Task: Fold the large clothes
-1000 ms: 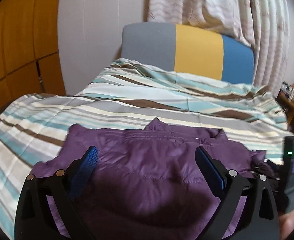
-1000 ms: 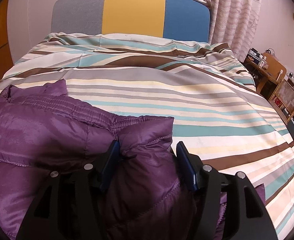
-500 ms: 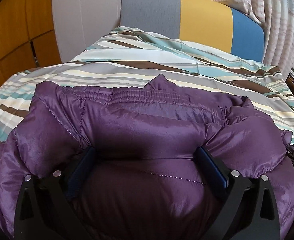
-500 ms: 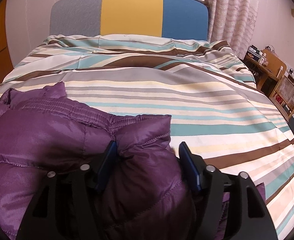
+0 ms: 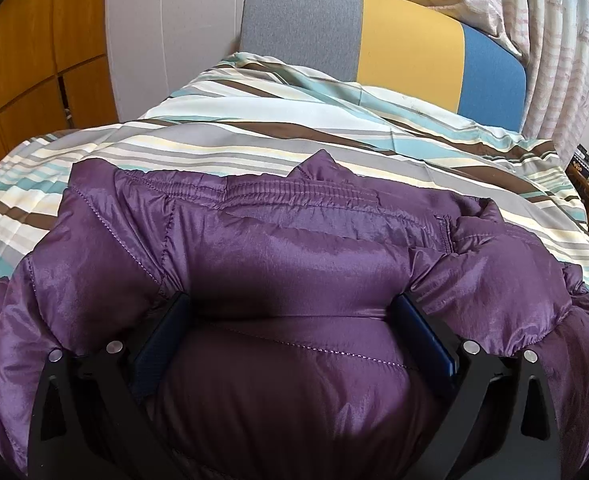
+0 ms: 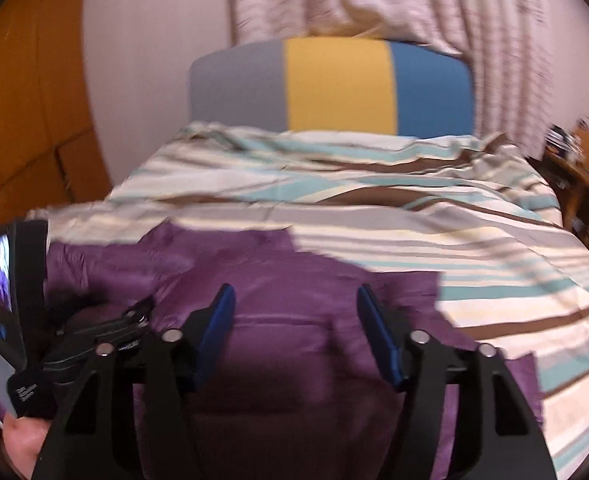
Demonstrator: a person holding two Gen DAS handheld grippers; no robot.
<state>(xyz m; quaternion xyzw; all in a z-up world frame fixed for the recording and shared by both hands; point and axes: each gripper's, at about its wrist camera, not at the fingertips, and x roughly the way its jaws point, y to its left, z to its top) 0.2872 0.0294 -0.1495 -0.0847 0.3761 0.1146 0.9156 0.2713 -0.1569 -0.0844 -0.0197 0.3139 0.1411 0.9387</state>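
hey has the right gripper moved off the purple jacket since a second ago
Yes. The right gripper has pulled up and back: the headboard now sits lower in its view, and its jaws, just closing, stand clear above the purple jacket with nothing pinched.

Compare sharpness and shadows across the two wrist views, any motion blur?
Left wrist view: sharp; stitching on the purple jacket is crisp, with a dark shadow between the left gripper's fingers. Right wrist view: motion-blurred throughout; striped bedding and headboard edges are smeared. Both views: fisheye bending and black corner vignetting.
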